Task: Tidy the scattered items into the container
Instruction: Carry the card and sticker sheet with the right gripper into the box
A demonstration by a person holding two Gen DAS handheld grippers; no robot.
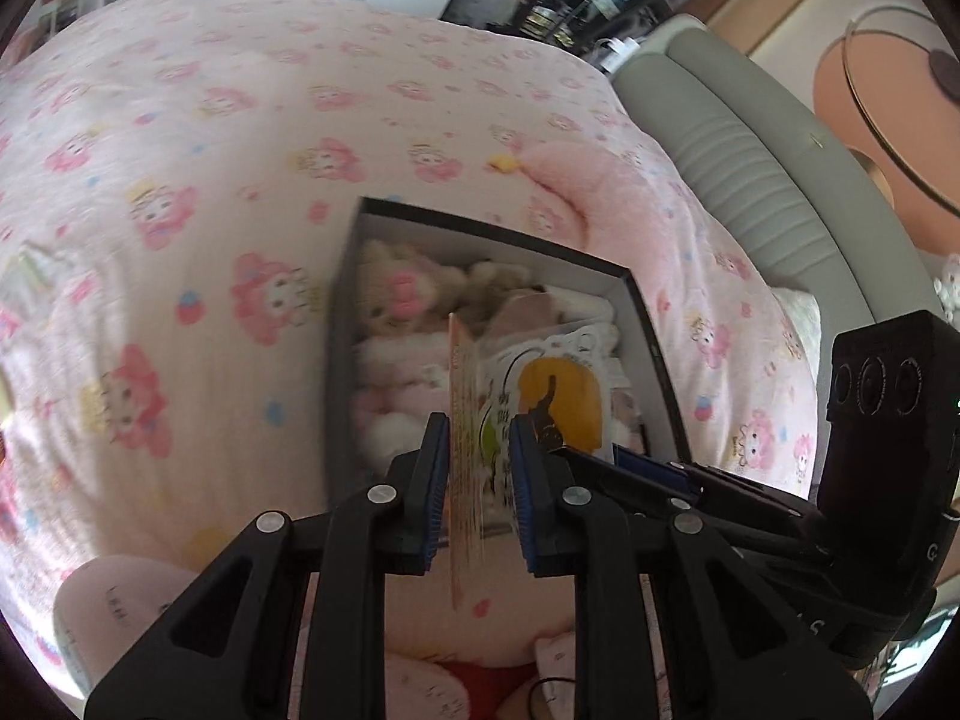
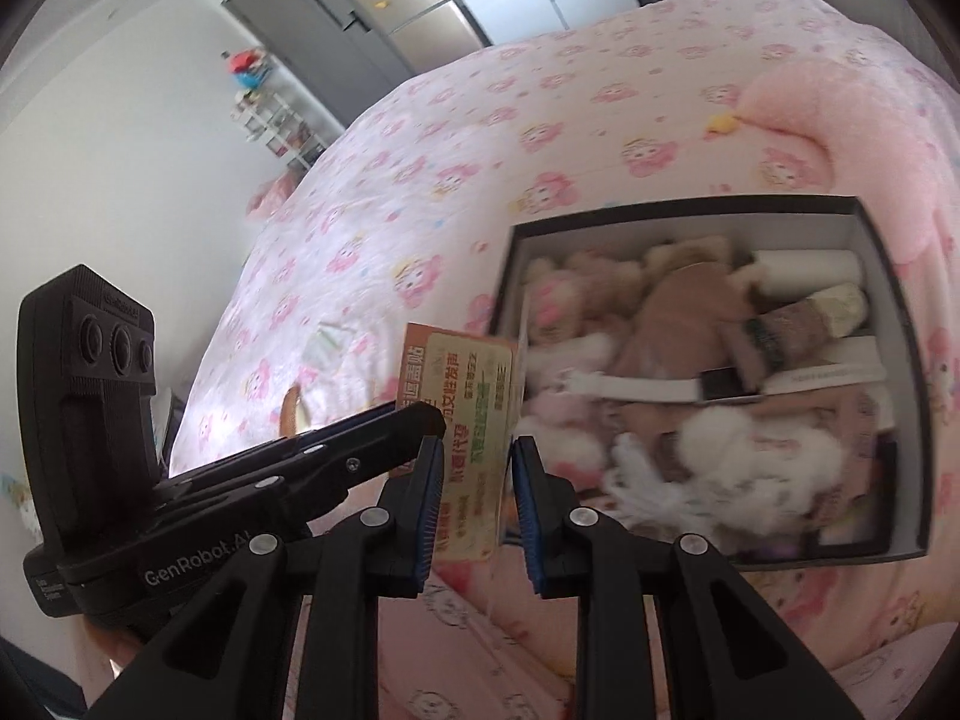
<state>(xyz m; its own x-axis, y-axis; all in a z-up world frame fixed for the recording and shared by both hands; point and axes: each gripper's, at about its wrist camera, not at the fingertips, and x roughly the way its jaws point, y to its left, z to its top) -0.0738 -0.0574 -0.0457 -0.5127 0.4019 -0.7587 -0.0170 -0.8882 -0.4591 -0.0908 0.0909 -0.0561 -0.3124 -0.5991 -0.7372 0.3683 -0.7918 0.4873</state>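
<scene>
A dark box [image 1: 342, 324] [image 2: 900, 360] sits on the pink patterned bed, holding plush toys [image 1: 396, 294] [image 2: 678, 312] and other soft items. An orange and green printed packet [image 1: 468, 480] [image 2: 474, 420] stands on edge at the box's near side. It lies between the fingers of my left gripper [image 1: 478, 450], whose jaws stand apart around it. My right gripper [image 2: 478, 468] has its jaws apart with the packet's lower part between them; whether either grips it is unclear. The right gripper's fingers [image 1: 648, 474] reach the packet from the right in the left wrist view.
The pink bedspread [image 1: 210, 150] [image 2: 480, 138] surrounds the box. A fluffy pink pillow [image 1: 576, 180] [image 2: 840, 114] lies behind it. A grey padded headboard [image 1: 738, 156] runs along the right. A shelf [image 2: 270, 114] and cabinets stand by the far wall.
</scene>
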